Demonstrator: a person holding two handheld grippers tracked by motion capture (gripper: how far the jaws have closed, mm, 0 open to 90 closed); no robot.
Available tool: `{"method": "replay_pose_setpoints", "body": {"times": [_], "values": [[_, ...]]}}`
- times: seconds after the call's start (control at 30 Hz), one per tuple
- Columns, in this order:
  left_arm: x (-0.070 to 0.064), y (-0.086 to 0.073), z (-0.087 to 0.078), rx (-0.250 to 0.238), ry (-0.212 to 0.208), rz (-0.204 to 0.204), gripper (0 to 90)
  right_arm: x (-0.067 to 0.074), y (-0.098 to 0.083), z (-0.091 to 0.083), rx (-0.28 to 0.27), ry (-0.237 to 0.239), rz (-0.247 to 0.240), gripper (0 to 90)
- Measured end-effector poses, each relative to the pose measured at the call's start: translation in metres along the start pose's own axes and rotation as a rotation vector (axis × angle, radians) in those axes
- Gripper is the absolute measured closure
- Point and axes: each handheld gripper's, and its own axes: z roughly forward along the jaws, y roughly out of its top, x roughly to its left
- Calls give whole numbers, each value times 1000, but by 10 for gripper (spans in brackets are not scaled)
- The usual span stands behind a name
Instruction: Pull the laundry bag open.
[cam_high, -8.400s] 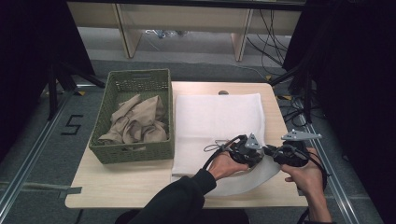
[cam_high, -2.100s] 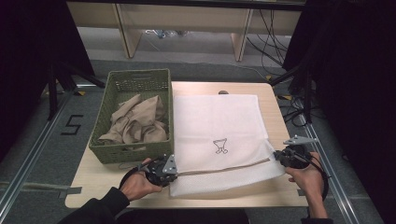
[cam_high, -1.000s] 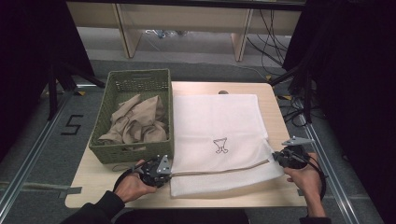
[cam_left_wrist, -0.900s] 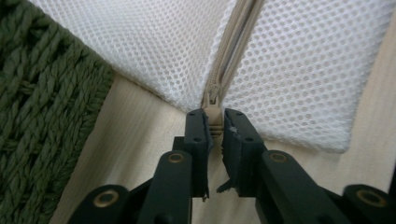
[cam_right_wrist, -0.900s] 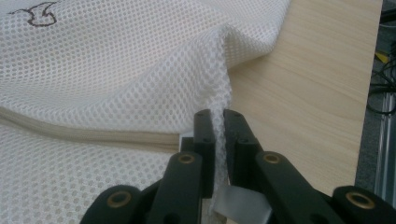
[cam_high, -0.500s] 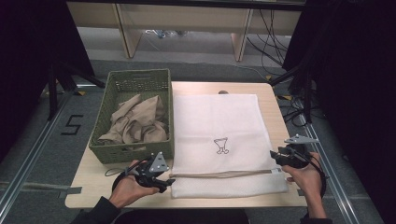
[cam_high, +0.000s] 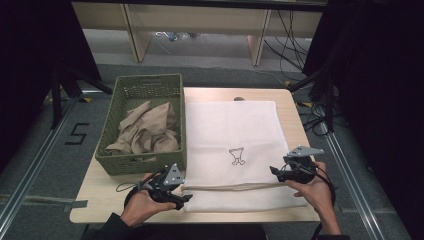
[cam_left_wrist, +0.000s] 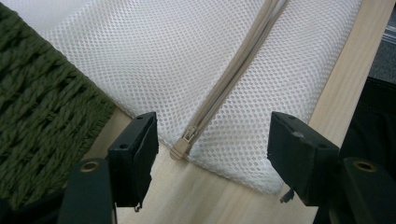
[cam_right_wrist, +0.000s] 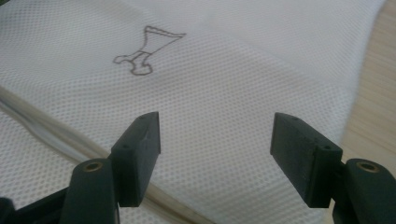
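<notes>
Table (cam_high: 295, 112): green basket (cam_high: 145, 90) w/ beige cloths (cam_high: 147, 131) beside mesh bag (cam_high: 232, 127).

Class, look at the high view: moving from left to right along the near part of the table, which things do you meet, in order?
Left black two-jaw gripper → white mesh laundry bag with a beige zipper → right black two-jaw gripper.

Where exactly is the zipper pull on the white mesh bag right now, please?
In the left gripper view, the zipper pull lies at the mesh bag's near corner, on the table, just right of the green basket.
</notes>
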Motion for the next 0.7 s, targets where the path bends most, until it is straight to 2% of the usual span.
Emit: {"method": "replay_pose_setpoints", "body": {"times": [0.07,0.1,0.17,0.2,0.23,0.27,0.33,0.37,0.5,0.57,0.6,0.67,0.7], "values": [[-1,0,0,7,0,-6,320,7,0,4,7,28,-40,338],[-1,-1,0,6,-5,-8,315,13,1,7,17,55,-45,337],[-2,-1,-1,10,-15,-16,309,20,1,11,30,68,-64,335],[-2,-1,-1,11,-15,-16,304,23,1,15,31,91,-112,334],[-3,-2,-1,10,-14,-19,303,26,1,17,37,90,-134,333],[-3,-2,-1,13,-13,-20,300,30,1,19,46,78,-130,334],[-3,-3,-1,17,-12,-4,289,37,0,24,64,89,-157,330],[-4,-5,0,18,-18,-17,286,41,-1,27,67,92,-166,325],[-5,-7,-1,27,-11,-25,275,54,-2,35,89,112,-228,321],[-5,-8,-2,23,-16,-6,273,58,-2,36,92,115,-247,321],[-6,-9,-2,15,-9,-32,273,57,-1,38,76,119,-293,321],[-6,-11,-4,23,-12,-25,271,63,-1,38,91,120,-267,323],[-6,-11,-4,19,-17,-13,271,65,-1,38,99,125,-277,324]]}}
